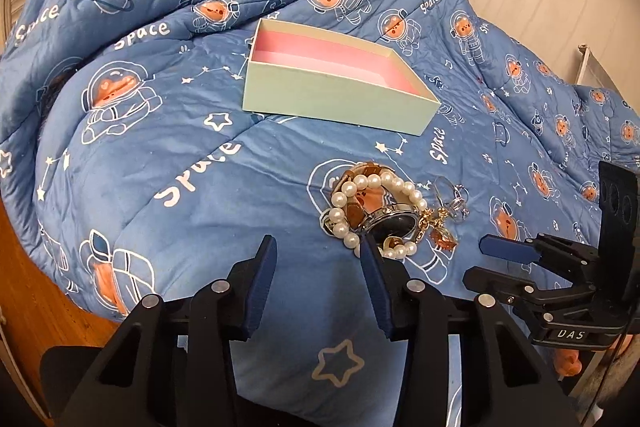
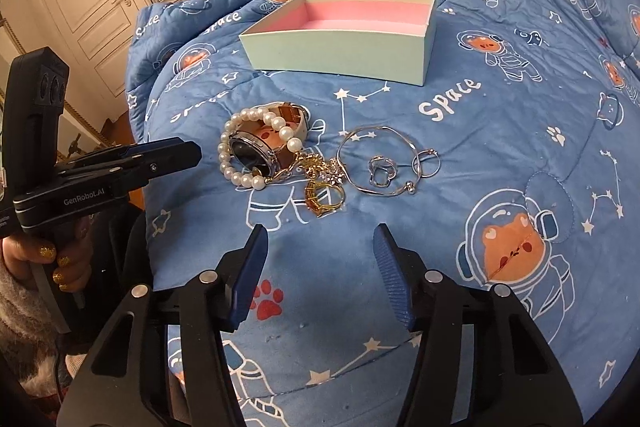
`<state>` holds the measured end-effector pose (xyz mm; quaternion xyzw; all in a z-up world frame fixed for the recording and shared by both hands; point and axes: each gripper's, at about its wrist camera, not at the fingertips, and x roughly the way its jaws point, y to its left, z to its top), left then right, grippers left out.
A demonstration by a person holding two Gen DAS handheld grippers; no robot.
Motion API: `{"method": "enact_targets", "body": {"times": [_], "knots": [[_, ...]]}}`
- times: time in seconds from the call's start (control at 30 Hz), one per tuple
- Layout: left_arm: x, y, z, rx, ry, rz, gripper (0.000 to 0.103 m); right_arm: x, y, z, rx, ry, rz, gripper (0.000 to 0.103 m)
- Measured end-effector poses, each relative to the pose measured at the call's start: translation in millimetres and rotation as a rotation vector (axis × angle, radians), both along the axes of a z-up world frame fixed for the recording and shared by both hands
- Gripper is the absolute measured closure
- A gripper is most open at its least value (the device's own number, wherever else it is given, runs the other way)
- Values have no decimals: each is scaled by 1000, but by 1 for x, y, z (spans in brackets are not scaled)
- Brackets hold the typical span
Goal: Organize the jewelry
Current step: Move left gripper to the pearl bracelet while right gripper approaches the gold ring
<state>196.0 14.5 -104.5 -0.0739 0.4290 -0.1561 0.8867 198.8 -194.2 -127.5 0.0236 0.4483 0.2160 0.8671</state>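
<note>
- The step in hand is judged to be the approach to a first pick: all the jewelry lies in a loose heap on the blue printed quilt of a bed, near the open box, which stands empty just beyond the heap.
- The left gripper is held with its jaws parted and nothing between them; one tip is seen right at the pearl bracelet, though contact cannot be told.
- The right gripper is likewise parted and empty, held short of the gold ring.
- One piece is best singled out at a time, since the pearl bracelet is draped over the watch and gold chain is tangled beside it; a lift of either is likely to drag the other.
- The thin silver bangle and small silver ring lie flat, so a steep, narrow pinch across the wire is advised, with the soft quilt expected to yield under the tips.
- Pearls are round and glossy and may roll from the pads; the watch has a dark glass face, a metal case and a tan strap.
- The box is stiff card, pale green outside and pink within, with low straight walls.
</note>
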Motion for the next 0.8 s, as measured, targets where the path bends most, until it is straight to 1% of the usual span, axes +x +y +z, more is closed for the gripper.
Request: {"method": "enact_targets", "body": {"times": [0.07,0.27,0.5,0.63,0.7,0.8], "knots": [[4,0,-3,-14,10,-6,61,3,0,-5,2,11,-2,54],[13,-5,-9,-16,28,-26,63,13,5,-10,-9,11,12,55],[21,-9,-10,-16,36,-47,71,22,9,-12,-12,11,19,55],[24,-14,-11,-12,37,-58,81,24,11,-12,-15,9,22,56],[25,-15,-11,-13,36,-62,84,26,12,-12,-13,8,21,57],[28,-16,-13,-13,37,-62,84,29,14,-13,-3,11,19,60]]}}
